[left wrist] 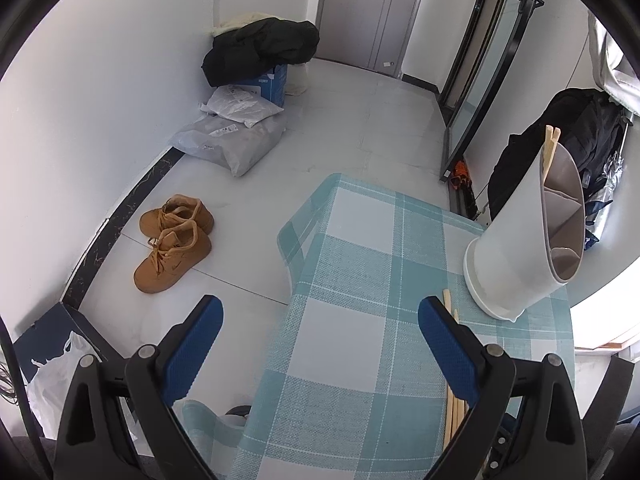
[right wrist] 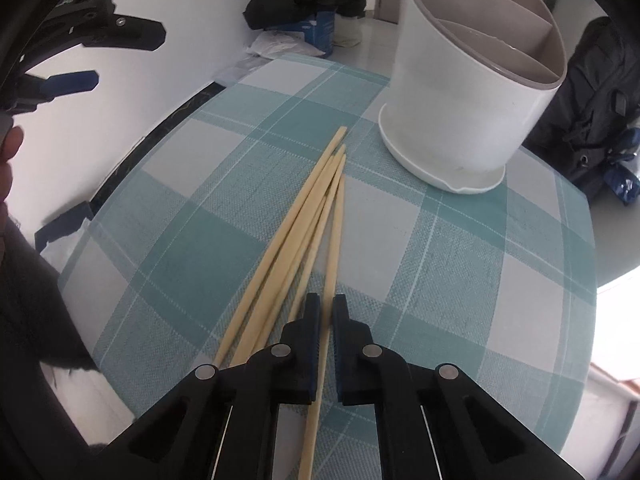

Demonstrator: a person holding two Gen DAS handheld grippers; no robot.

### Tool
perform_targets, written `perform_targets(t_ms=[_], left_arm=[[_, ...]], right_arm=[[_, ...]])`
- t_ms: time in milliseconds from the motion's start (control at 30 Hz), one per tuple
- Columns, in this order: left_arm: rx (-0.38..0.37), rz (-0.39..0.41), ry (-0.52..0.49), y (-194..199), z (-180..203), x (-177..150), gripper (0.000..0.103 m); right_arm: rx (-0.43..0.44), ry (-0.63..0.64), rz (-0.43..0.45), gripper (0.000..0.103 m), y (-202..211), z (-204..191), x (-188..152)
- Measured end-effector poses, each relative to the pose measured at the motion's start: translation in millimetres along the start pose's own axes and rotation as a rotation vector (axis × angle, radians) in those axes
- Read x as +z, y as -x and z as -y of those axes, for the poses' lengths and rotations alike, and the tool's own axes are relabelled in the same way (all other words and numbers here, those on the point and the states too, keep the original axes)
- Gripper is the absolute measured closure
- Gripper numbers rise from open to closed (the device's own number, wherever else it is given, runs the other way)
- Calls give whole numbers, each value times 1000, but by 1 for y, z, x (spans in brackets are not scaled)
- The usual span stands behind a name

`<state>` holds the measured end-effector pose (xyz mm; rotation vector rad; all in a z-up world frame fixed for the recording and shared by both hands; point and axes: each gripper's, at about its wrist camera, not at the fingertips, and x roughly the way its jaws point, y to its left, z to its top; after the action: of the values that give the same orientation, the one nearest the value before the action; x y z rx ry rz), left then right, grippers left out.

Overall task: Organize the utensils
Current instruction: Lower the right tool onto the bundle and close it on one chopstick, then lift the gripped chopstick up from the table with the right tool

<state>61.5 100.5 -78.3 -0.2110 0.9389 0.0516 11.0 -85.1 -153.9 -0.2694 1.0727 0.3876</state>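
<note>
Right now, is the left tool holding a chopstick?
No, the left tool is wide open over the table edge, with nothing between its pads.

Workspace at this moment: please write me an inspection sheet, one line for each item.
Surface: table with teal checked cloth.
Job's things: white divided holder, chopsticks already inside; loose chopsticks lying beside it.
Clutter: nothing seen on the table.
Grippers: right tongs closed on one chopstick; left tongs open, empty.
Cables: nothing seen.
Surroundings: tan boots, parcel bags, dark jacket on the floor.
</note>
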Motion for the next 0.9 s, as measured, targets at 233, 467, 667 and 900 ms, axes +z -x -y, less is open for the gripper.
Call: perform_targets(t_ms=[233,467,667,900], left_arm=[[-10,-17,20,0,-1,0,7],[-7,-13,19,1,0,2,7],[37,-15,36,-3,-11,3,7],[-14,-103,56,-21,-11,-1,7]], right_arm=[[-2,55,-90,98,14,7,-24],[22,46,-81,91,9,13,-14],[-12,100,-29,91,-14,8,27],[89,-7,36,100,-19,20,31]])
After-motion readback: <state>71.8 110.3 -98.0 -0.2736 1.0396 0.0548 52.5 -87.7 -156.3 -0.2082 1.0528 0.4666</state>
